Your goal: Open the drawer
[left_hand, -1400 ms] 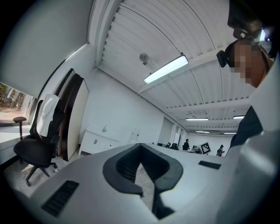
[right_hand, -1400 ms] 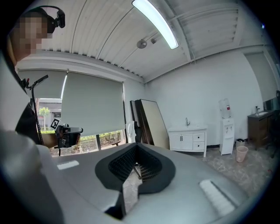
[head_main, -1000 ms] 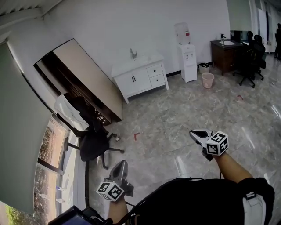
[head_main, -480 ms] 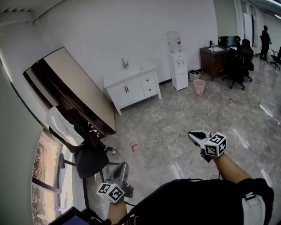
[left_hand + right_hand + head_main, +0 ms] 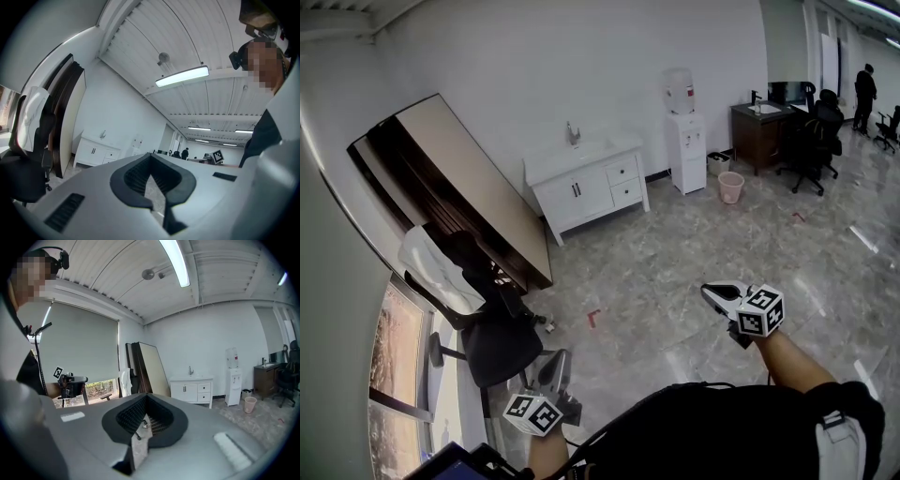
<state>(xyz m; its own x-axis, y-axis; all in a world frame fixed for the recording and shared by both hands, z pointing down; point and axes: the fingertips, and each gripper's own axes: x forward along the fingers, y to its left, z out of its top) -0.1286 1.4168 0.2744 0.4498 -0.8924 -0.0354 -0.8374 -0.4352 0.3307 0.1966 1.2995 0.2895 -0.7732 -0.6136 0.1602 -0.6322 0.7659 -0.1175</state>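
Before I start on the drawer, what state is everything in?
Vanity drawers, both closed.
Vanity doors, closed.
Left hand-held gripper, shut, empty.
Right hand-held gripper, shut, empty.
Water dispenser, upright, bottle on top.
Pink waste bin, upright.

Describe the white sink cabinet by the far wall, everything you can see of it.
The white cabinet stands upright on the glossy stone-look floor, its back against the white wall. Its flat white top carries a metal faucet. Toward the picture's left are two doors with dark vertical handles. Toward the right are two stacked drawers, each with a small dark knob, both looking shut. The finish looks like painted wood. Nothing else touches it.
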